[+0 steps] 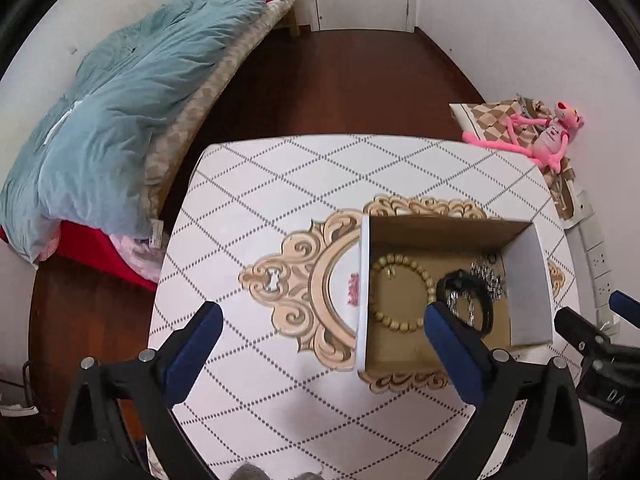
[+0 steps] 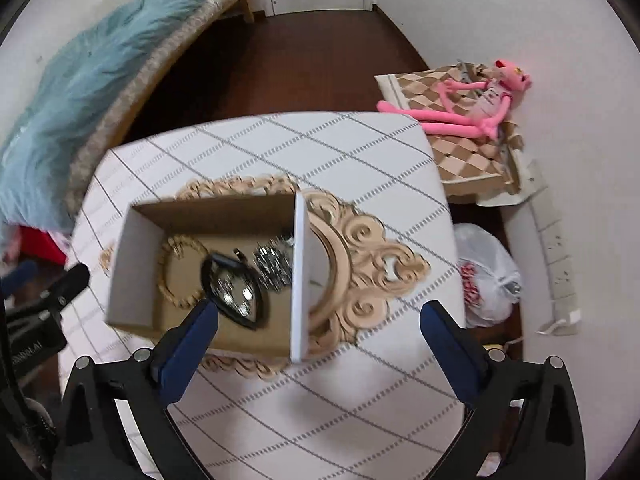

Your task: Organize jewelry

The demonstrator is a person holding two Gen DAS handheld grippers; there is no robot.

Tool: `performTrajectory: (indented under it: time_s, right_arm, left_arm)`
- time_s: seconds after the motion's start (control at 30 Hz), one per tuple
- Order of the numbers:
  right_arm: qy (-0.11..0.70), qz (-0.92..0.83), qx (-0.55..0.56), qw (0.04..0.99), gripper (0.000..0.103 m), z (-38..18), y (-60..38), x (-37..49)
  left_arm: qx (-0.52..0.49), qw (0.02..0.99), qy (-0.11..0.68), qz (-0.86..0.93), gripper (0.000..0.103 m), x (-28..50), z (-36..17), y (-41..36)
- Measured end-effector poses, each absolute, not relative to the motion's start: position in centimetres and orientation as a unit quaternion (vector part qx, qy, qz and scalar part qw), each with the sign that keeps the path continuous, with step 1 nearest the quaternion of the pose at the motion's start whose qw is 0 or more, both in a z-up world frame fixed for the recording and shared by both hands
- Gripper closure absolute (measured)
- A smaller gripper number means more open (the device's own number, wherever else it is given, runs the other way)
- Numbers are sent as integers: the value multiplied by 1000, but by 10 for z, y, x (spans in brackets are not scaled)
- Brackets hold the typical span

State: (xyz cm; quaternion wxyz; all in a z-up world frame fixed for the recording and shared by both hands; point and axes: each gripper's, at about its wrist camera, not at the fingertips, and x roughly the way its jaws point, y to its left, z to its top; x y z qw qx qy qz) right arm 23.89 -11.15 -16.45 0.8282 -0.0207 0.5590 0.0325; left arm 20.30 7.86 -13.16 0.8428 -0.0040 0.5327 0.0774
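Observation:
An open cardboard box (image 1: 532, 280) with white outer walls stands on the patterned table (image 1: 280, 184). Inside lie a wooden bead bracelet (image 1: 400, 292), a black bangle (image 1: 464, 300) and a silver chain piece (image 1: 490, 276). My left gripper (image 1: 322, 330) is open and empty above the table, its right finger over the box's near edge. In the right wrist view the box (image 2: 300, 276) holds the bead bracelet (image 2: 176, 268), the black bangle (image 2: 234, 292) and the silver piece (image 2: 274, 266). My right gripper (image 2: 320, 330) is open and empty, its left finger at the box's near side.
A bed with a blue quilt (image 1: 112, 120) stands to the left. A pink plush toy (image 1: 548, 132) lies on a checkered cushion by the right wall. A white plastic bag (image 2: 488, 276) sits on the floor right of the table. A power strip (image 1: 596, 256) runs along the wall.

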Motion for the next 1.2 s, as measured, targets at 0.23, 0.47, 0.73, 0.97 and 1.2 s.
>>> performTrajectory:
  time_s: [0.23, 0.47, 0.73, 0.97, 1.2]
  right_arm:
    - [552, 22, -30, 833, 1, -158, -109, 212]
    - [526, 16, -25, 850, 1, -124, -112, 182]
    - [472, 9, -19, 882, 1, -59, -120, 129]
    - [425, 8, -14, 905, 1, -2, -125, 80]
    - [389, 15, -22, 921, 1, 43, -124, 38]
  left_arm:
    - [-7, 841, 536, 73, 0, 182, -128, 73]
    - [-15, 859, 507, 70, 0, 151, -91, 66]
    - [-21, 886, 458, 69, 0, 104, -30, 63]
    - [-13, 905, 421, 60, 0, 63, 15, 59]
    - [-18, 914, 402, 54, 0, 28, 47, 59]
